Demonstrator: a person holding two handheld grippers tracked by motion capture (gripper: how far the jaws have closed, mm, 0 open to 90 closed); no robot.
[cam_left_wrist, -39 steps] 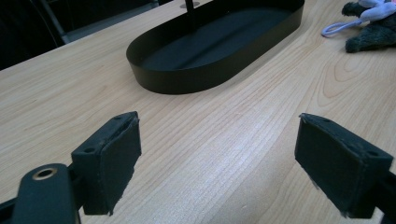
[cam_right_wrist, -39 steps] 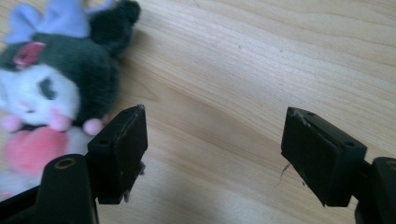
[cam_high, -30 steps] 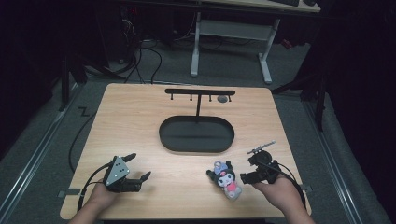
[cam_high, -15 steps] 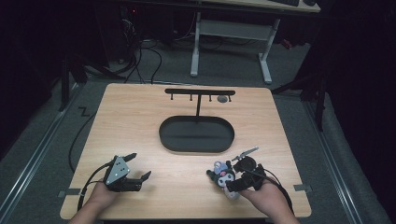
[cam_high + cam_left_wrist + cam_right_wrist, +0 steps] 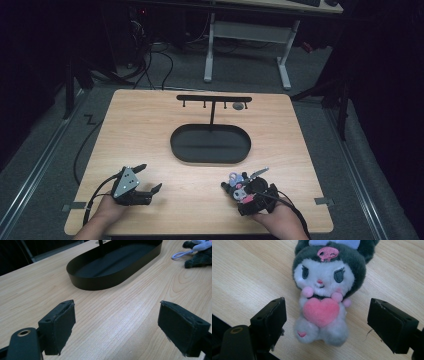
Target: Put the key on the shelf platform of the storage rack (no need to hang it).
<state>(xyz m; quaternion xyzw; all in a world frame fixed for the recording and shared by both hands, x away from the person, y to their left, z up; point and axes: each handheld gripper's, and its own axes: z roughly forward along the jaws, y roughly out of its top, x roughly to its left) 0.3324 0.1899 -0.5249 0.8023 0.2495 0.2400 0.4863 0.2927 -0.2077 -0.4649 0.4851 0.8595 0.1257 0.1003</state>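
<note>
The right hand-held gripper [image 5: 325,322] stands released, its jaws spread either side of the plush doll [image 5: 325,292], which lies face-up on the wooden surface [image 5: 150,130]. The left hand-held gripper [image 5: 117,327] is also released, over bare wood. Beyond, the black oval tray [image 5: 177,147] appears to hold just its hook stand [image 5: 212,102]

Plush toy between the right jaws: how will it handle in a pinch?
The plush toy looks soft and fuzzy, so it will probably squash under the right gripper rather than slip. Likely light. It lies flat on the table, so it is unlikely to roll.
</note>
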